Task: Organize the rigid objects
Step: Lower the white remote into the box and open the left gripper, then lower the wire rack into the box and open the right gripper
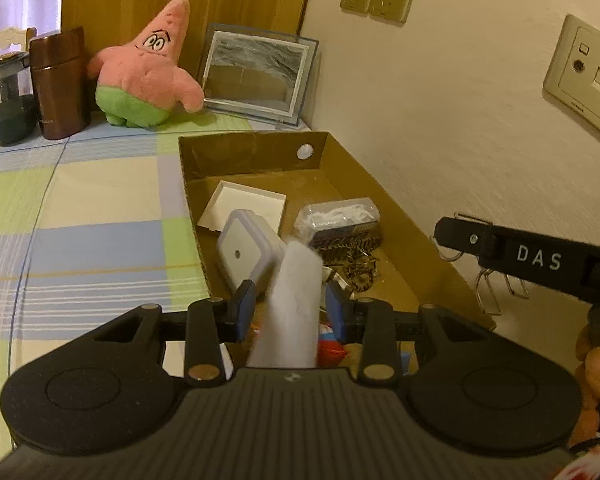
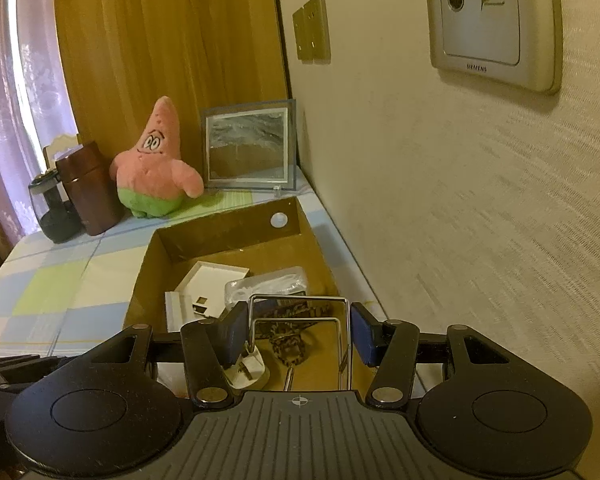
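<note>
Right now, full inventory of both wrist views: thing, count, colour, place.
open cardboard box: 1, brown, on checked tablecloth by wall
shallow white tray: 1, inside box, far end
clear plastic case: 1, inside box, right
square white device: 1, inside box
white plug: 1, inside box, near end
pink star plush: 1, behind box
picture frame: 1, leaning in corner
brown flask: 1, left of plush
left claw: holds white cloth-like piece
right claw: holds wire rack

We see from two cameras, one riding on each gripper, both looking forward and down, close above the open brown cardboard box [image 1: 400, 216]. Both also show the pink star plush toy [image 2: 156, 164].
</note>
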Motion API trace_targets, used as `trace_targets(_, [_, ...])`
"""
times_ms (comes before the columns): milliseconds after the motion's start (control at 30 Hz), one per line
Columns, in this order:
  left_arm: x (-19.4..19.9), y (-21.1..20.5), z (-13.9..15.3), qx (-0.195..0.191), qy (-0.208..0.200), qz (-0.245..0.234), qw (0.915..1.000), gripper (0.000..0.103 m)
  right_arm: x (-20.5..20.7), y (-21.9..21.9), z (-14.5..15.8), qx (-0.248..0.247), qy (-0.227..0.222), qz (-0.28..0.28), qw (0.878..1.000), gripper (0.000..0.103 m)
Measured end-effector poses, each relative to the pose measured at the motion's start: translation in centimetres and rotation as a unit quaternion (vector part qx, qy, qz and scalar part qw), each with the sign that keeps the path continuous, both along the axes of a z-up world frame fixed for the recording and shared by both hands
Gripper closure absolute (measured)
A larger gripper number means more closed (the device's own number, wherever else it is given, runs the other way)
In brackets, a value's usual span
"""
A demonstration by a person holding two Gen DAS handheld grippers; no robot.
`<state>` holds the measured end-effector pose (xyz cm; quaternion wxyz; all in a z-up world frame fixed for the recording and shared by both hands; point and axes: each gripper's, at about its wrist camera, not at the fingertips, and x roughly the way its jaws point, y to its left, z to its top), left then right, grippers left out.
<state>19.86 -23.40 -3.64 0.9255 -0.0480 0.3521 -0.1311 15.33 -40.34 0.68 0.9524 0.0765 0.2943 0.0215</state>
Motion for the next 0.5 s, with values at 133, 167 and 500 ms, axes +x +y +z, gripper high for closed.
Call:
trace_targets(133, [-0.7,1.5,0.2,0.000,-0.006,0.015,0.9999,0.070,0.2,0.0,-0.3,0.001,0.005,-0.001,1.000,0.053])
trace_targets(167, [-0.8,1.9,0.2,0.000,-0.005,0.019,0.9998,0.070,0.2,-0.1,-0.4,0.002,0.006,-0.001,1.000,0.053])
trace_targets(500, [-1.4,3.8,-0.1,0.001,0.004,0.036,0.9993,0.070,0.6,0.3,-0.7,0.010,0.016,0.006,1.000,0.053])
